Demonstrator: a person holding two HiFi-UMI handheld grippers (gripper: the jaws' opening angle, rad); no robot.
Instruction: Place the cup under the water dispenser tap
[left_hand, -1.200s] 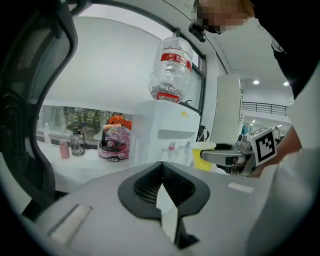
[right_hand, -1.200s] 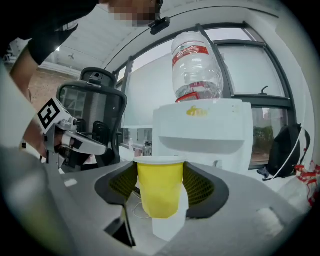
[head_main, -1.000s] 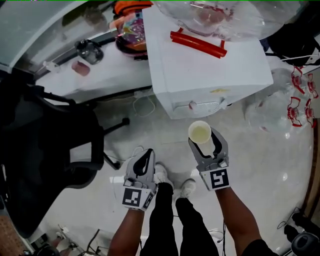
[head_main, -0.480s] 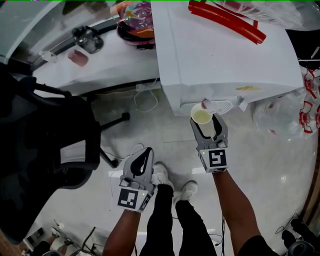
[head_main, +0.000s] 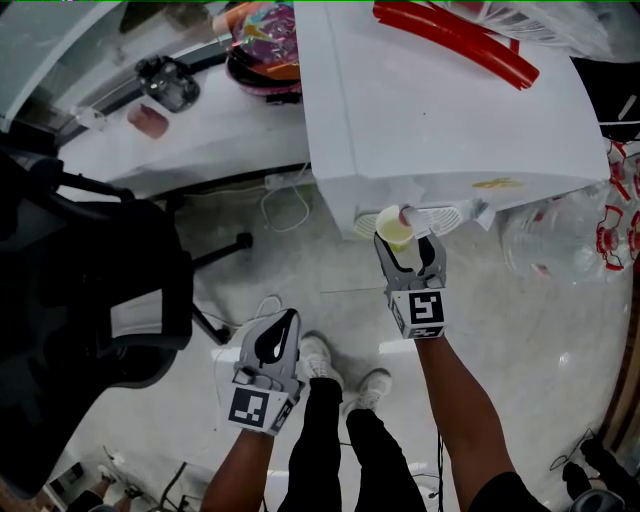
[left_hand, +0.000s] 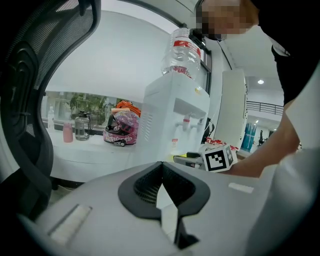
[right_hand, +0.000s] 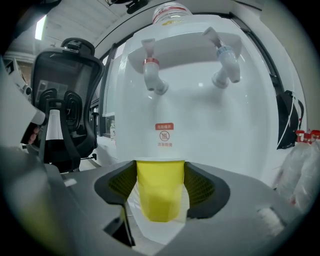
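hanging low at the left, the left gripper (head_main: 284, 326) is pressed together and empty, kept clear, while the right gripper (head_main: 404, 243) clamps the yellow cup (head_main: 393, 228) upright to catch water, roughly beneath the red tap (head_main: 405, 215) of the water dispenser (head_main: 440, 110), nearer than a second ago.

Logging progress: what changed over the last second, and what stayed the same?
The right gripper carried the cup forward to the water dispenser, close under its red tap. It stays shut on the cup; the left gripper stays shut and empty.
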